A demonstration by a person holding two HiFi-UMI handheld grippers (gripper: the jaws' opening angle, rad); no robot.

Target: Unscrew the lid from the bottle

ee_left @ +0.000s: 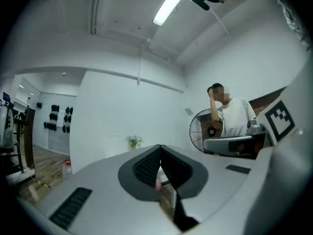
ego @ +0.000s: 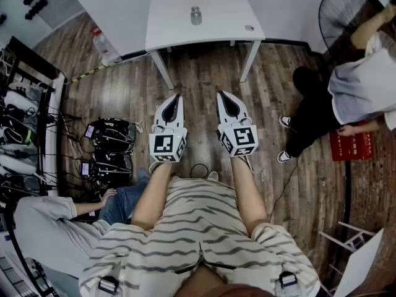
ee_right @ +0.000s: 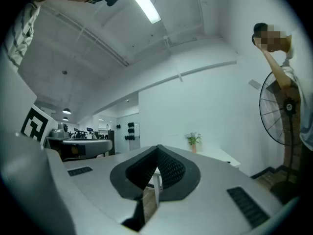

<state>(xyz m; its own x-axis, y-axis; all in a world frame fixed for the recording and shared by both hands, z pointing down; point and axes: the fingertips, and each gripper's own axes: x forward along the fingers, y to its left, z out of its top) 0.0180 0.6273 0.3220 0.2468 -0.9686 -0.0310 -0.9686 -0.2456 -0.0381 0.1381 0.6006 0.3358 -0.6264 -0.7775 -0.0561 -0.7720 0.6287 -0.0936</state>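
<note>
Bottle point(ego: 196, 15) stands at top centre of the frame on the white desk point(ego: 170, 23). I see left hand-held gripper point(ego: 177, 98) and right hand-held gripper point(ego: 220, 95) mid-frame, both closed, empty, well apart from it.

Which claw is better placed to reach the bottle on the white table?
Left, only just: left gripper and right gripper are shut, empty and short of the table; the bottle stands slightly nearer the left.
</note>
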